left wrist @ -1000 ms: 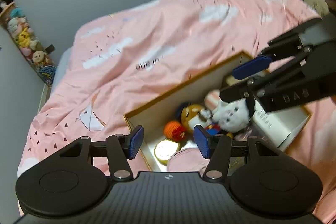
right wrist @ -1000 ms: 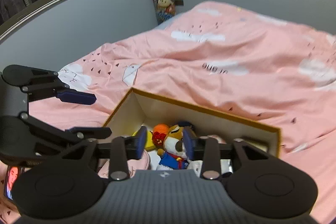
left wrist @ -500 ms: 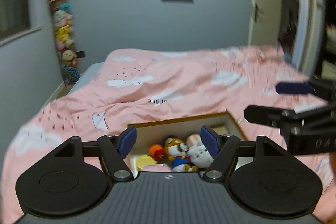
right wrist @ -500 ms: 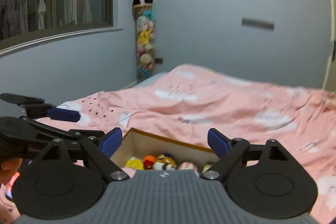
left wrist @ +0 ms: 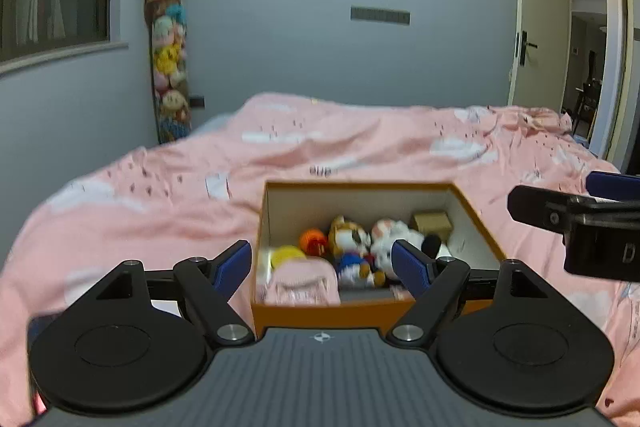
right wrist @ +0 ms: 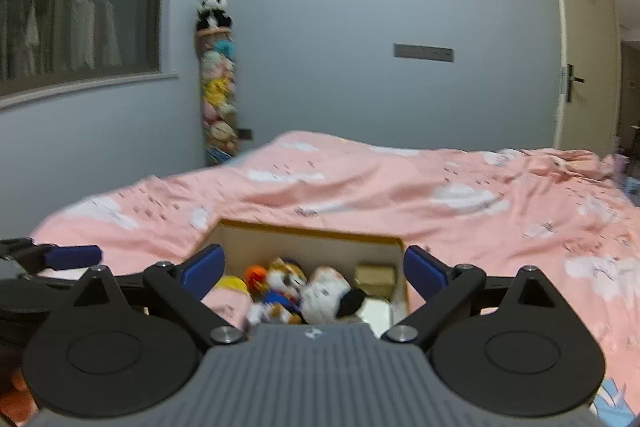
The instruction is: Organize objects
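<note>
The box (left wrist: 376,303) sits open on the pink bedspread (left wrist: 360,147), holding soft toys (left wrist: 352,247), an orange ball (left wrist: 313,241) and a small carton (left wrist: 432,223). The left gripper (left wrist: 322,265) and right gripper (right wrist: 314,273) both hover before the box, their jaws having just opened wide. Nothing is between either pair of blue pads (left wrist: 232,265); neither touches the box.

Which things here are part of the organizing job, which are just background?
Job:
- orange box
- plush toys in it
- pink pouch in it
- left gripper and right gripper, jaws just opened, empty

Background:
- pink duvet
- hanging toy column
- door
</note>
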Demonstrator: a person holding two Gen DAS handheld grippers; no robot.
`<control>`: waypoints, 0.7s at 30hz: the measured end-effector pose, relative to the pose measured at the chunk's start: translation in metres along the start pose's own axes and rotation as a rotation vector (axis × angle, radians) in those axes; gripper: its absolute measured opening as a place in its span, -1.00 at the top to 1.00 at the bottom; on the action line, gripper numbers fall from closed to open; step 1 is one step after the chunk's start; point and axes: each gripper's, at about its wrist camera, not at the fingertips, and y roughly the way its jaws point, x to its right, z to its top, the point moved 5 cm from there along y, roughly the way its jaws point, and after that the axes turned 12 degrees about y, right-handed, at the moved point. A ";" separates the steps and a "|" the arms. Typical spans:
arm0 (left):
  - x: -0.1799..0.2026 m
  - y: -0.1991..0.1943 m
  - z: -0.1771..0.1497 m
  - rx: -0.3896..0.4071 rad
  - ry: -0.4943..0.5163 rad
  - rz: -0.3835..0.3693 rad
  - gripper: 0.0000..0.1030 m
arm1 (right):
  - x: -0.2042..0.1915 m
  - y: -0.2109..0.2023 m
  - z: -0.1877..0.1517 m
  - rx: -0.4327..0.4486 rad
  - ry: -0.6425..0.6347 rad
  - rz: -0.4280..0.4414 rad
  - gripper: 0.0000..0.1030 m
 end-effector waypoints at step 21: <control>0.007 0.043 -0.056 -0.217 -0.055 -0.024 -0.81 | 0.018 0.045 -0.056 -0.170 -0.007 -0.128 -0.94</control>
